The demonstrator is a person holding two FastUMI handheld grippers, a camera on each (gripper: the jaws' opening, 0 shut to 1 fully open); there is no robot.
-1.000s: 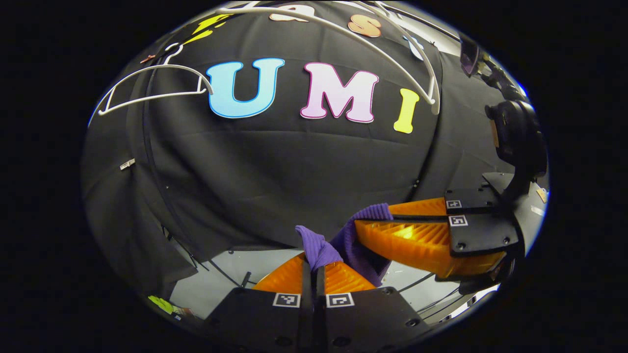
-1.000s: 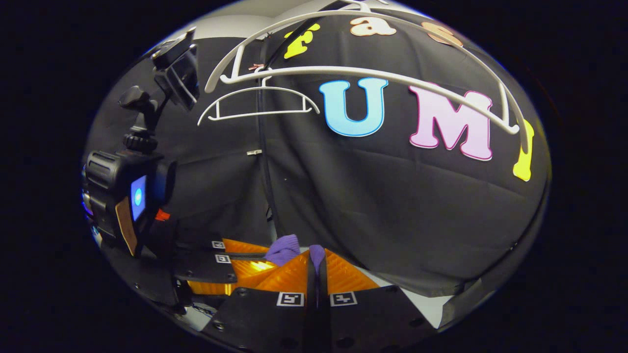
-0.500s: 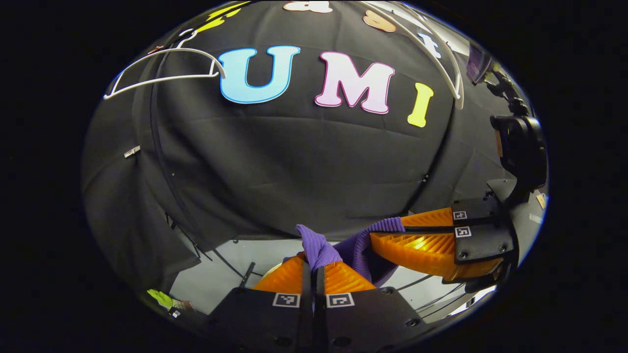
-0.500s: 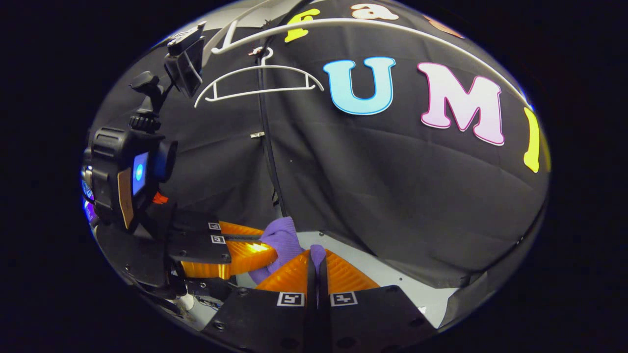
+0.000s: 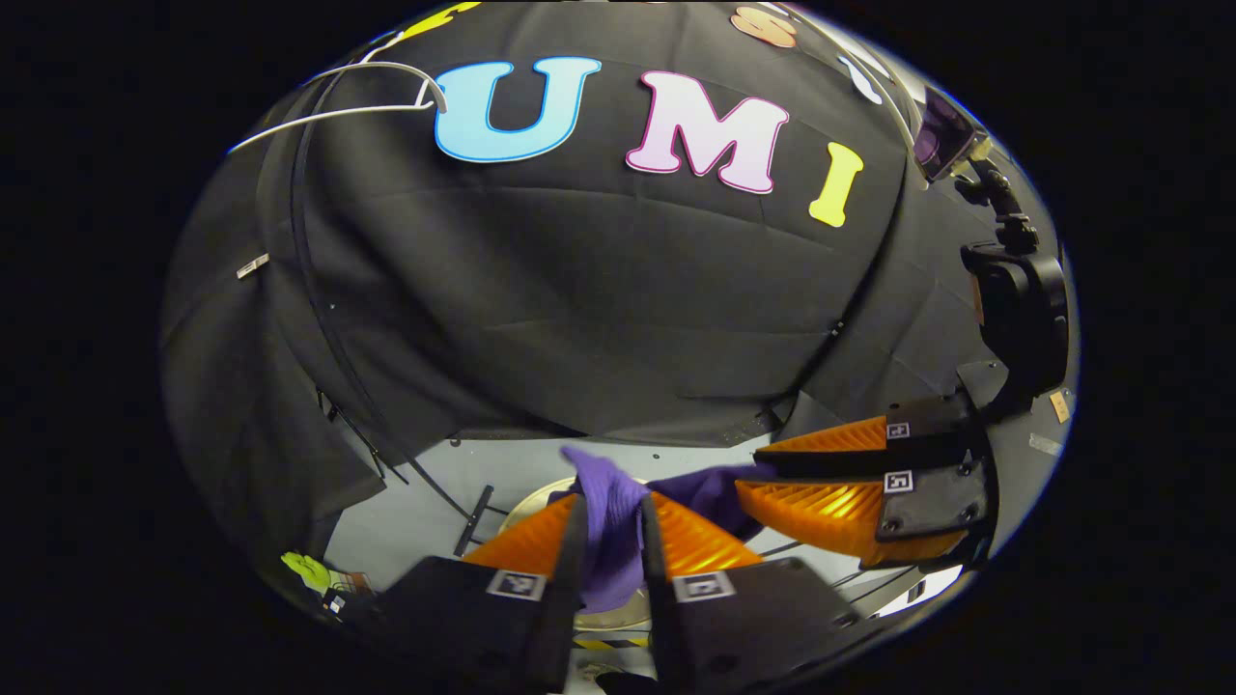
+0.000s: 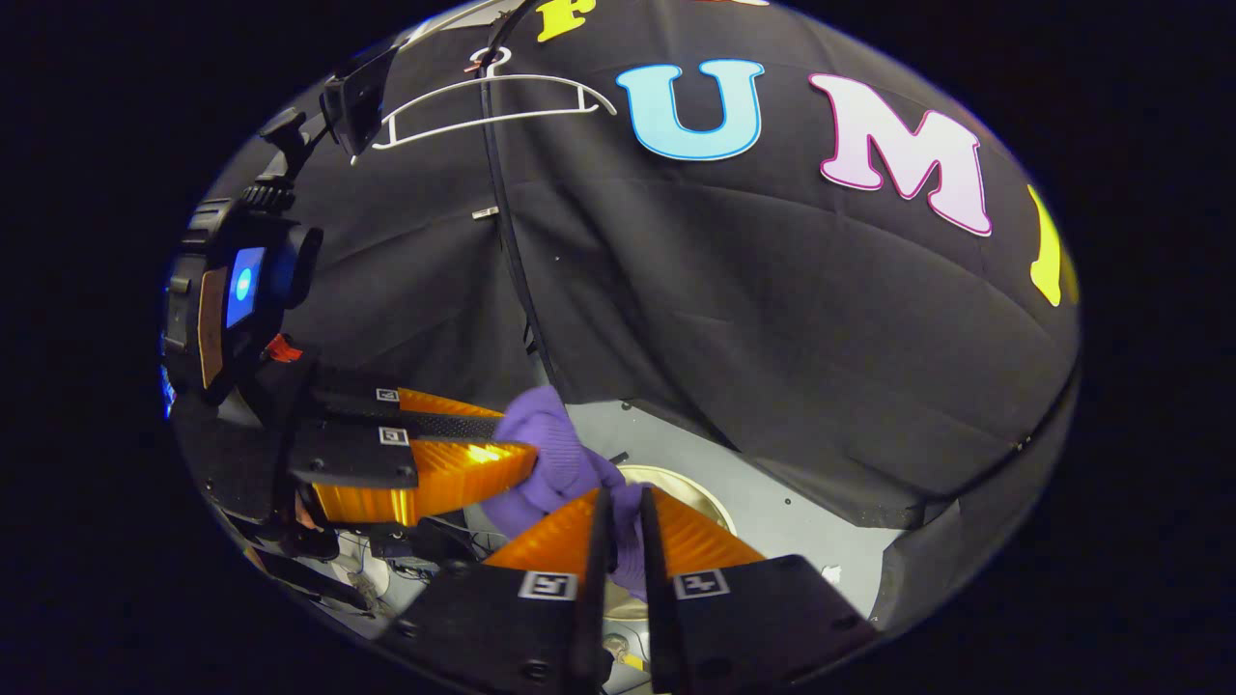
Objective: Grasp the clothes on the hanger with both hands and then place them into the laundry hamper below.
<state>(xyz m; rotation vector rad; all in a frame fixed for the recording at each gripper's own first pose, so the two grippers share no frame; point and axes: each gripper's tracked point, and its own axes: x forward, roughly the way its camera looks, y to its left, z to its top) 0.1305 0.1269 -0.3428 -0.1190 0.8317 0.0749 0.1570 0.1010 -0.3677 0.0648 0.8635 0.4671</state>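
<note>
1. Left gripper (image 5: 610, 516): its fingers are slightly parted with a fold of purple knit garment (image 5: 608, 526) between them; whether they press on the cloth cannot be told.
2. Right gripper (image 6: 618, 516): the fingers stand a little apart with purple cloth in the gap; grip likewise cannot be told. In the left gripper view it shows at right (image 5: 763, 473), with the garment meeting its fingertips.
3. The garment spans between the two grippers, which sit close together, above a round pale-rimmed hamper (image 6: 690, 487) on the grey floor (image 6: 772, 483).
4. A white hanger (image 6: 488, 97) hangs bare against the black wall cloth, well above the grippers.
</note>
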